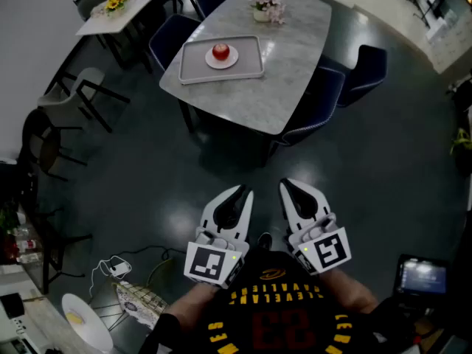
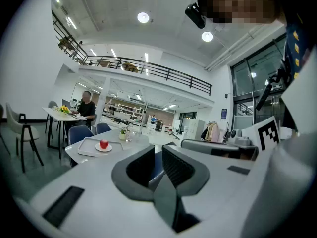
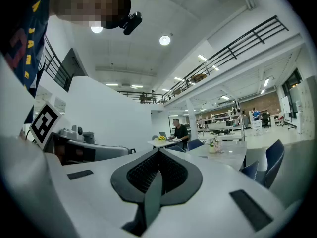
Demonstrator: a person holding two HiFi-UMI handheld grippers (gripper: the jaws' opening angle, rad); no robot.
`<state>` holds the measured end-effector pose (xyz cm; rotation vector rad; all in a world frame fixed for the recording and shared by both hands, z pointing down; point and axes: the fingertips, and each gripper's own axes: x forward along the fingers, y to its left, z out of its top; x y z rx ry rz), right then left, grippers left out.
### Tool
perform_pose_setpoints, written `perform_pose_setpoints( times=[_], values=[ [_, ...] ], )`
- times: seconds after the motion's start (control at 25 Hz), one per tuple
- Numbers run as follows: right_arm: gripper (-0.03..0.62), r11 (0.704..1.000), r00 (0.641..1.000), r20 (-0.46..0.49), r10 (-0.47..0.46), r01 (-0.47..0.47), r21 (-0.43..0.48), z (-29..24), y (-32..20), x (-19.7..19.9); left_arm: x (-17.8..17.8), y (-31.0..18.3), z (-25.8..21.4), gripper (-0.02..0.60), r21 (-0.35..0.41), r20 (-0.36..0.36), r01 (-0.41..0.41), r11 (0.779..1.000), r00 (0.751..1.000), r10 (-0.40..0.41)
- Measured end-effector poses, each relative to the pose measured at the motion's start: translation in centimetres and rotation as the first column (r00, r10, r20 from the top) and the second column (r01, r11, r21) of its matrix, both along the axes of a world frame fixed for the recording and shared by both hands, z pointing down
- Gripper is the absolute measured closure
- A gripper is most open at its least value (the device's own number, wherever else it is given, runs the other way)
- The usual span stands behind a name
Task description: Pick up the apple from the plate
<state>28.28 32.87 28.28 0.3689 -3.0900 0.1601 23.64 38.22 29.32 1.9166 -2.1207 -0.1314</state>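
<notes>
A person stands on a dark floor, seen from above, holding two white grippers out level in front of the body. The left gripper [image 1: 236, 194] has its jaws a little apart with nothing between them. The right gripper [image 1: 293, 186] has its jaws closed together and is empty.

The apple [image 1: 220, 51], red, sits on a small white plate [image 1: 233, 60]. The plate rests in a grey tray [image 1: 251, 59] near the left corner of a pale stone worktop [image 1: 295, 65]. It is well apart from both grippers, across open floor, and the approach has not begun.

Several things could go wrong from here.
- Dark blue chairs [image 1: 332, 87] ring the worktop, and one could block or catch a gripper on the way in.
- A white cable [image 1: 122, 265] lies on the floor by the person's left side and could snag a foot.
- The gap in the left jaws looks too narrow for the apple. Pushing in without widening would likely nudge the round fruit so that it rolls off the plate.
- A small pot of pink flowers [image 1: 264, 3] stands beyond the tray and could be knocked by an overreach.

As for writing, each gripper carries a cube with a black-and-white square marker [image 1: 207, 262], a pattern with no words. The person's dark shirt has yellow lettering and large red numerals, seen upside down and too unclear to read.
</notes>
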Motion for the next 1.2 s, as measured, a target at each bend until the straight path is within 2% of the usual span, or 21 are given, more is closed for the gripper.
perform_pose_setpoints(
  times=[0.2,0.4,0.84,0.96,1.2],
  values=[
    [0.588,1.000,1.000,-0.007,0.014,-0.014,-0.004,0.3,-2.2,-3.4,-3.4,-2.5,0.2,0.531,-0.014,-0.009,-0.019,1.000,1.000,0.019],
    [0.588,0.997,0.998,0.029,0.061,-0.059,-0.050,0.2,-4.4,-7.6,-8.0,-4.7,0.1,0.529,-0.008,-0.012,-0.044,0.999,0.999,0.044],
    [0.586,0.987,0.986,-0.055,0.155,-0.157,-0.038,0.9,-6.5,-16.0,-17.7,-5.4,0.1,0.529,0.005,-0.026,-0.091,0.996,0.996,0.091],
    [0.586,0.987,0.986,-0.069,0.155,-0.158,-0.042,0.9,-6.7,-17.7,-20.0,-5.3,-0.4,0.529,-0.015,-0.047,-0.065,0.998,0.997,0.064],
    [0.586,0.994,0.992,-0.080,0.097,-0.100,-0.032,1.5,-6.4,-21.2,-22.2,-5.3,0.5,0.529,-0.033,-0.072,-0.071,0.997,0.995,0.069]
  ],
)
